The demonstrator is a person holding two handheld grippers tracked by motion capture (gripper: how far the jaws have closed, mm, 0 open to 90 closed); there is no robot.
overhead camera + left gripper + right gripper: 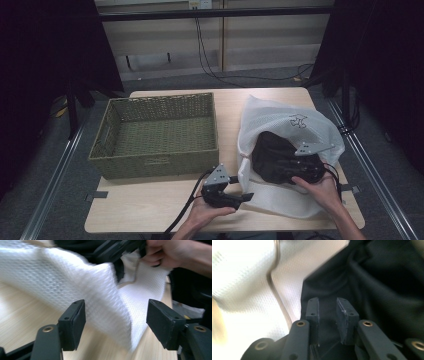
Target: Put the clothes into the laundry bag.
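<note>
- Table (150,210) top holds everything; bare wood runs along the near edge and between basket and bag, room enough to swing a load left.
- Basket (156,134), woven and open-topped, sits on the left side, near the bag.
- Mesh bag (280,120), white, soft and limp, lies at right, mouth gaping toward the person; it will likely sag unless its rim is pinned.
- Dark cloth (280,157) sits bunched in the bag's mouth; it looks light and floppy, best pinched at a fold.
- Left gripper (116,322) gapes wide, the bag's edge between its jaws, untouched.
- Right gripper (327,315) is in the mouth, jaws narrowed on a fold of cloth; whether they pinch it I cannot tell.
</note>
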